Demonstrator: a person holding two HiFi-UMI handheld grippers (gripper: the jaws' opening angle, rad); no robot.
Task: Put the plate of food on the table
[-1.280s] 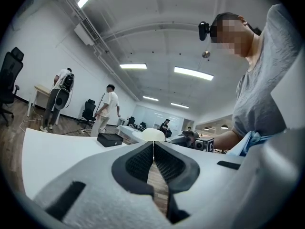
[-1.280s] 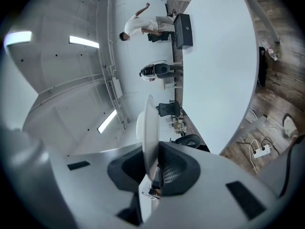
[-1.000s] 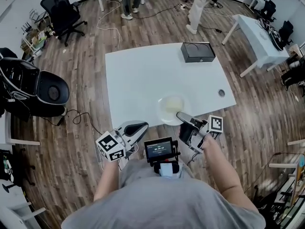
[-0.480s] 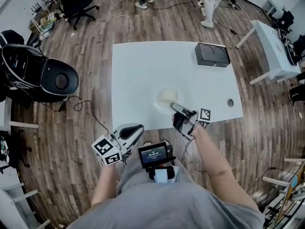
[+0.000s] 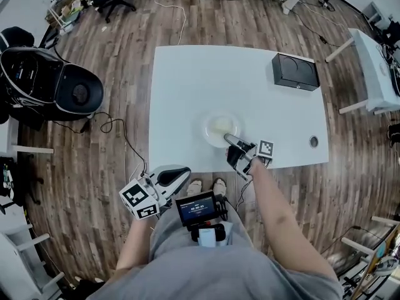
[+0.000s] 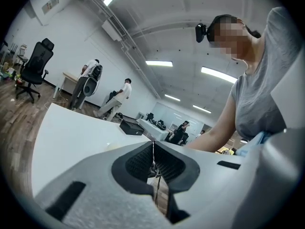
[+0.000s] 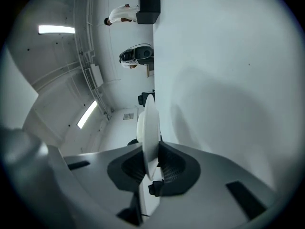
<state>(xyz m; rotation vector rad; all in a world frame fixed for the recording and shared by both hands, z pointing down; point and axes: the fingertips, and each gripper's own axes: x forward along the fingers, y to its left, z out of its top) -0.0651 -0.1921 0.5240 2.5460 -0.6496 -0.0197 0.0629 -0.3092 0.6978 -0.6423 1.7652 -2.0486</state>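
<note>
A white plate [image 5: 220,129] with pale food on it is over the near part of the white table [image 5: 187,86]. My right gripper [image 5: 230,139] is shut on the plate's near rim. In the right gripper view the plate [image 7: 150,128] shows edge-on between the two pads, with the table top [image 7: 228,61] close beside it; whether it touches the table I cannot tell. My left gripper [image 5: 181,171] hangs off the table's near edge by the person's body, jaws closed with nothing between them. In the left gripper view its pads [image 6: 153,162] meet.
A black box [image 5: 295,72] sits at the table's far right corner. A small round hole [image 5: 313,142] is near the right edge. A black machine [image 5: 44,83] stands on the wooden floor to the left, with a cable [image 5: 115,130] running from it. Another white table [image 5: 378,67] is at far right.
My right gripper has carried the plate a little farther in over the table. The head view has shifted, so the table sits lower and more central. The left gripper stays near the body.
</note>
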